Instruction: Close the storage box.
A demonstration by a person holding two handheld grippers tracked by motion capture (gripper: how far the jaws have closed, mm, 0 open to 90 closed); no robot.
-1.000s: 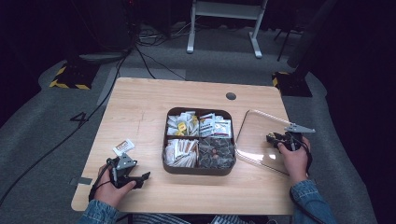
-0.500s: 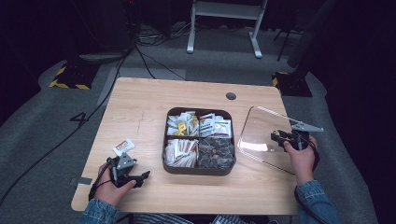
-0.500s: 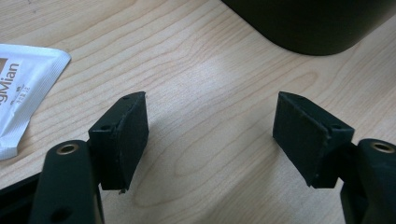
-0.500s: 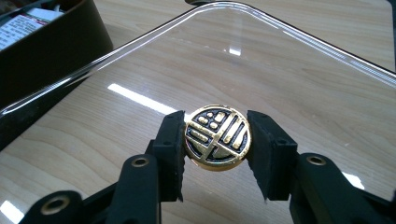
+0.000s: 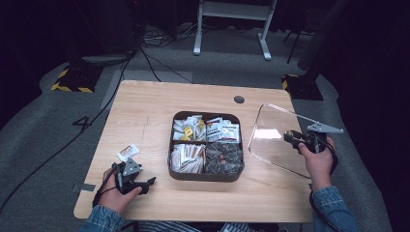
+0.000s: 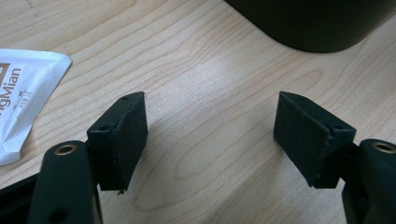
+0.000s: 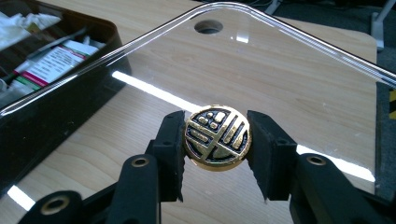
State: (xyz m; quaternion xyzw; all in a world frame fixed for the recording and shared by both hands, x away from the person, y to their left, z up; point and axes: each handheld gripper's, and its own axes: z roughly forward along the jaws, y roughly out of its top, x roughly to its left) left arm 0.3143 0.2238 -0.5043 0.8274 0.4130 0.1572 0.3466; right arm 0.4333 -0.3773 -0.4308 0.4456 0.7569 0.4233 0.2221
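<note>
Right now your right gripper (image 7: 215, 140) clamps the lid (image 5: 275, 140) by its gold knob (image 7: 216, 141), tilted off the table right of the box (image 5: 206, 175) — so the box lies to your left; the left gripper (image 6: 210, 135) rests open, empty — near a sachet (image 5: 127, 152)

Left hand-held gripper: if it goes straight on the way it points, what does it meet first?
Probably the dark box. The open left hand-held gripper has bare table ahead, then the box wall; depth is unclear.
</note>
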